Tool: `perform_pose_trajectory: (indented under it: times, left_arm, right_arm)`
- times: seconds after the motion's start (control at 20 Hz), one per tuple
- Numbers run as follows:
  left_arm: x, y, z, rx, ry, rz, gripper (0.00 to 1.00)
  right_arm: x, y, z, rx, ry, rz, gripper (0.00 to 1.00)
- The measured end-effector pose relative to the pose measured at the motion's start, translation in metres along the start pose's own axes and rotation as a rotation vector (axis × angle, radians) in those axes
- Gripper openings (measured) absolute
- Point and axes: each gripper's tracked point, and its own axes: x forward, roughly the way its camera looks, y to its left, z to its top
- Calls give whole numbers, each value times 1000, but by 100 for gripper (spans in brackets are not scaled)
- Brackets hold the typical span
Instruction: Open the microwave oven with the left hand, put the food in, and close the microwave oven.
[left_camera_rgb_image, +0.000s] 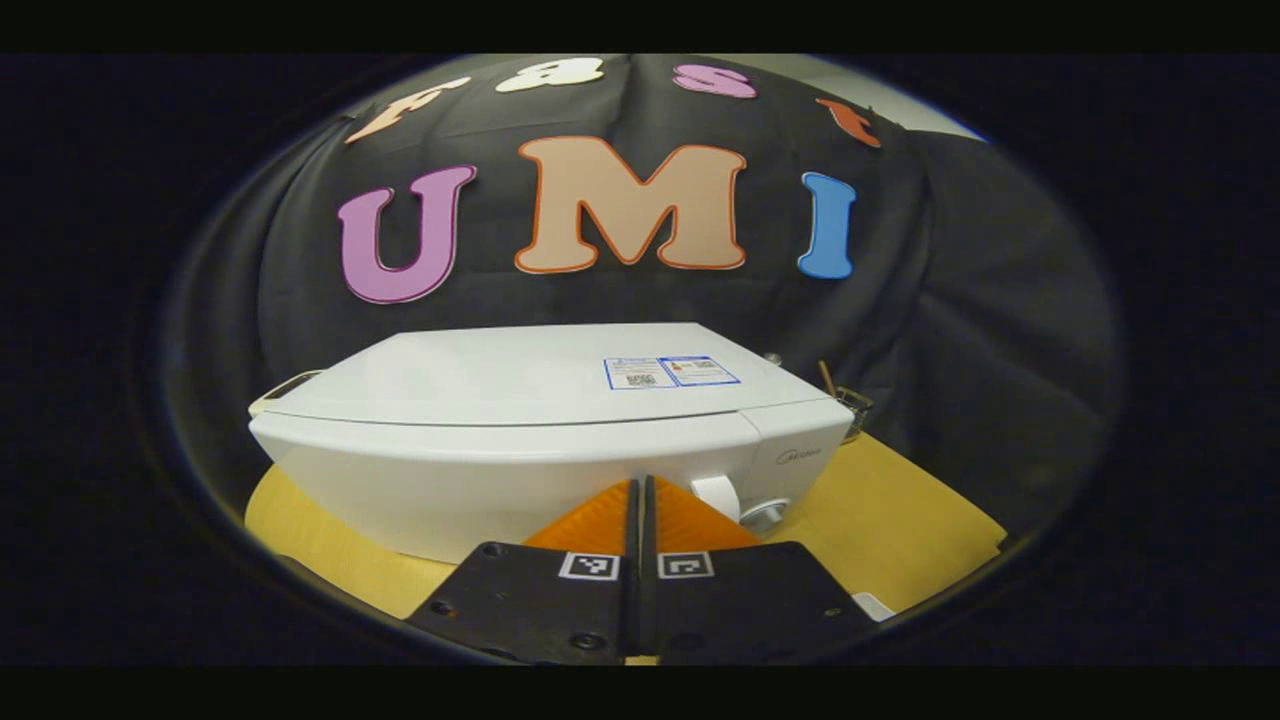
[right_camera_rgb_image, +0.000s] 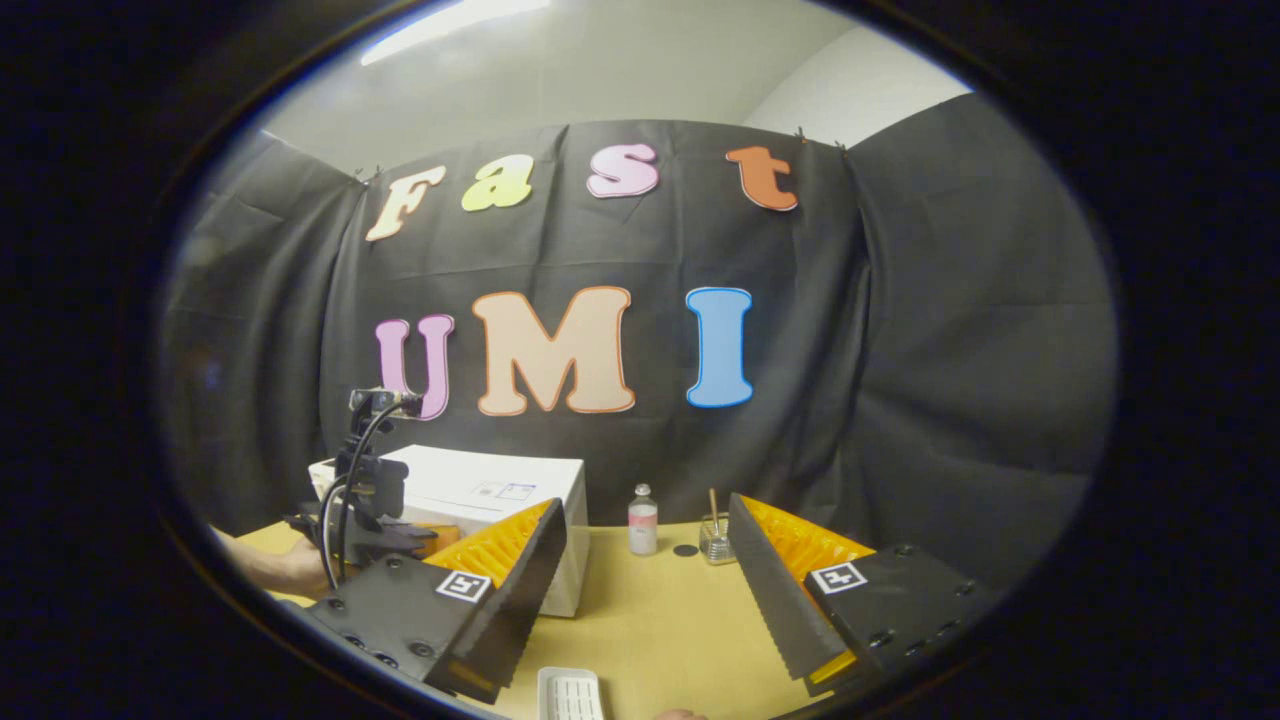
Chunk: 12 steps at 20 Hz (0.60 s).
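Microwave oven (left_camera_rgb_image: 540, 440), white and closed, is seen standing on the yellow table (left_camera_rgb_image: 900, 520) directly ahead of the left gripper (left_camera_rgb_image: 640, 510), whose orange fingers (left_camera_rgb_image: 600, 520) are pressed flat together with nothing held between them. The oven's long axis is laid across the line of those fingers, its front face turned toward them, and its control knobs (left_camera_rgb_image: 745, 505) are seen just beyond and slightly to the right of the fingertips; the door's opening edge or handle cannot be made out from here. In the right gripper view the oven (right_camera_rgb_image: 500, 500) is shown off to the left with the left gripper (right_camera_rgb_image: 370, 520) and the hand holding it in front of it, while the right gripper (right_camera_rgb_image: 645, 560) is held well apart from the oven, its fingers spread wide and empty. A small bottle (right_camera_rgb_image: 642, 520) and a glass jar (right_camera_rgb_image: 714, 540) are set on the table beside the oven, and a white tray (right_camera_rgb_image: 570, 693) lies on the table below the right fingers; whether it carries the food cannot be told. The left gripper is judged much the nearer to the door, so the opening move would fall to it, once the fingers are parted.
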Motion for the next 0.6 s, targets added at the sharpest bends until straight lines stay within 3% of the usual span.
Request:
perform_pose_trajectory:
  times: [0.2,0.25,0.4,0.6]
  left_arm:
    - [-42,12,18,-7,-71,5,2]
    - [-53,13,20,-15,-86,1,0]
    - [-90,22,25,-15,-115,21,0]
    - [-133,27,40,87,-181,60,0]
  right_arm:
    - [1,2,-2,6,0,1,92]
    - [2,4,-2,4,0,4,99]
    - [1,8,-2,6,0,11,99]
    - [4,22,-7,8,10,41,99]
